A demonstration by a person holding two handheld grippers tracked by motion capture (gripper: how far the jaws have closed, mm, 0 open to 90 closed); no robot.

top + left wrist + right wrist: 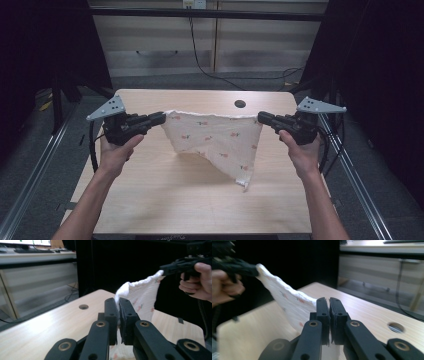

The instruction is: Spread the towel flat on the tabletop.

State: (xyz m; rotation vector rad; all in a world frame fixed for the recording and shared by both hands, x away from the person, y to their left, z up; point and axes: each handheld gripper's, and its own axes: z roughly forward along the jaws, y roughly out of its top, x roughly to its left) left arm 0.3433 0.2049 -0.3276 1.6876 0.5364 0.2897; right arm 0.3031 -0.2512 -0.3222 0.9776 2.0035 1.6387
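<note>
Above the wooden table (150, 200), a white cloth with a small floral print (215, 140) hangs stretched between the two grippers. Left gripper (161, 118): jaws clamped tight on the cloth's left top corner; in the left gripper view (118, 312) the fabric edge sits pinched between the two black pads. Right gripper (261, 118): jaws likewise closed on the right top corner, confirmed in the right gripper view (326, 312). Top edge runs nearly level and taut between them. The lower part sags; one corner droops down at the right, close to the tabletop. A round hole in the table (240, 104) lies beyond the cloth.
</note>
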